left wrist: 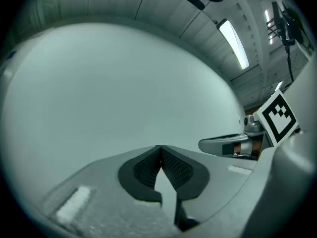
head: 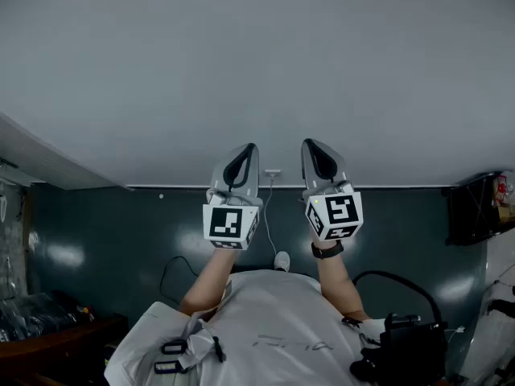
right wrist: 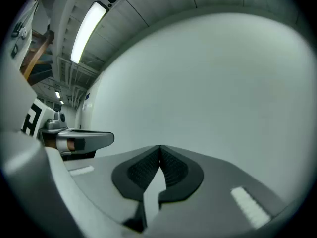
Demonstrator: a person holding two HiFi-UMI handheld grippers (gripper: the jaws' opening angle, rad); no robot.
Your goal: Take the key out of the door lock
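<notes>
No key, lock or door shows in any view. In the head view my left gripper point(head: 244, 153) and right gripper point(head: 315, 148) are held up side by side in front of a plain pale wall point(head: 257, 63), tips pointing at it. Both are shut with nothing between the pads. The left gripper view shows its own shut tips point(left wrist: 160, 148) against the bare wall, with the right gripper point(left wrist: 225, 144) off to its right. In the right gripper view the shut tips point(right wrist: 160, 148) face the same wall, and the left gripper point(right wrist: 81, 140) sits at the left.
A dark floor point(head: 96, 232) runs along the foot of the wall, with a white cable point(head: 267, 215) and a black cable point(head: 173, 272) on it. A dark cabinet point(head: 475, 207) stands at the right, dark gear point(head: 402, 344) at lower right. Ceiling strip lights point(right wrist: 89, 29) show overhead.
</notes>
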